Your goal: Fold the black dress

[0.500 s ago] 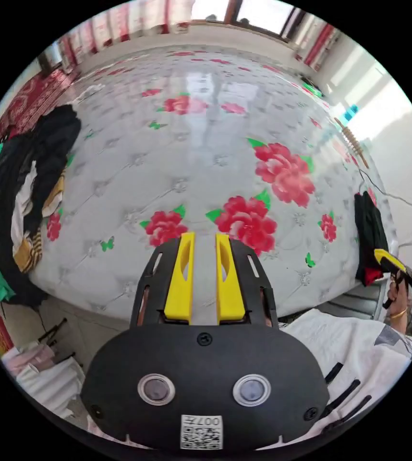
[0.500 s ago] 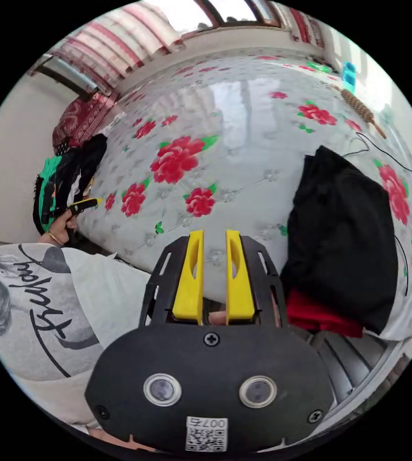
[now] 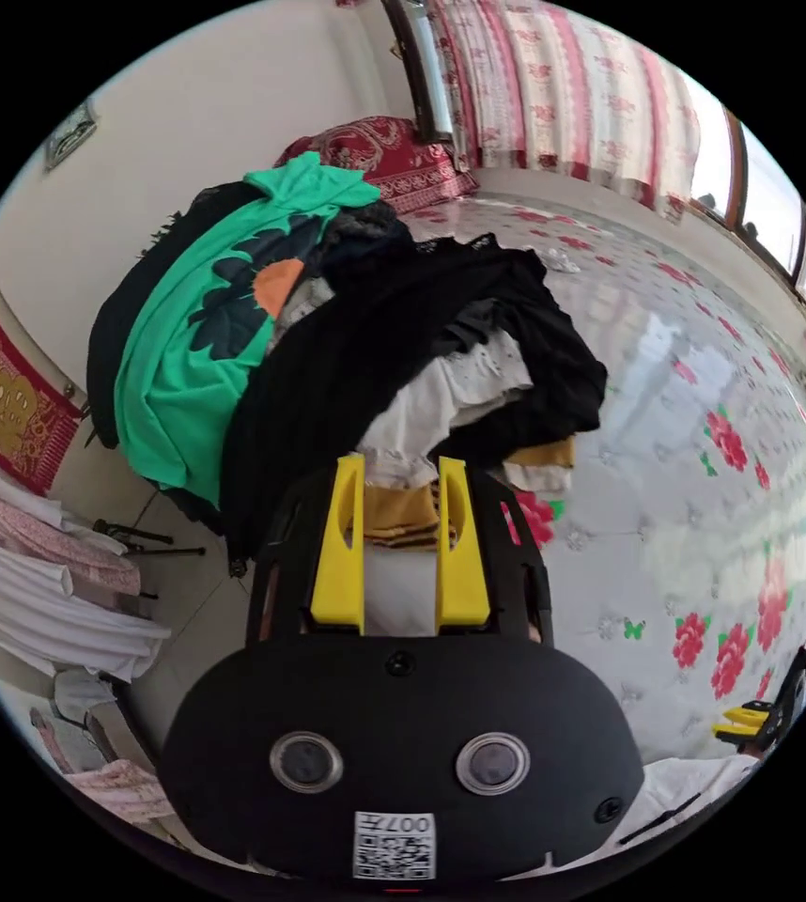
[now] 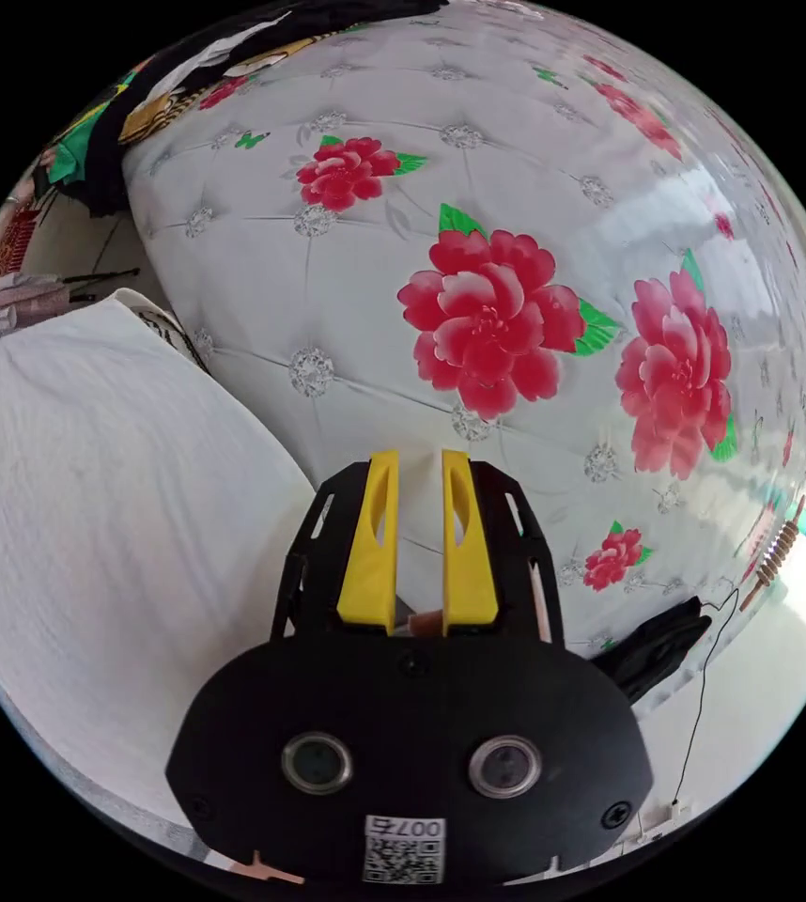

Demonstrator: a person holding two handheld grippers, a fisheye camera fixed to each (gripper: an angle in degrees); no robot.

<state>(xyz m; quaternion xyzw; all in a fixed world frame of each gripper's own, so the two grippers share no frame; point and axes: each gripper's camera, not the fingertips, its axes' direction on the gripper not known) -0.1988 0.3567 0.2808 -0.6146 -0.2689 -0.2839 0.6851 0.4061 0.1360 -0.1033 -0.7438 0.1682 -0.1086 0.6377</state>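
Two gripper-mounted fisheyes over one flowered bed

The left gripper view faces the clothes pile (image 3: 365, 348) at the bed's edge from close by; the right gripper view looks down onto the flowered bed cover (image 4: 516, 235). Both share that cover (image 3: 704, 489) and the pile (image 4: 112, 132).

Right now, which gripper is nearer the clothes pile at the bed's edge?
Left. The left gripper points at the clothes pile, jaws apart, just short of it. The right gripper faces the flowered bed cover, with the pile far off.

The glossy, button-tufted white bed cover with red flowers (image 4: 347, 310) reflects light; the soft matt cloth pile of black, green and white garments (image 3: 356, 357) lies crumpled; the yellow-jawed matt black plastic left hand-held gripper (image 3: 401, 489) looks smooth.
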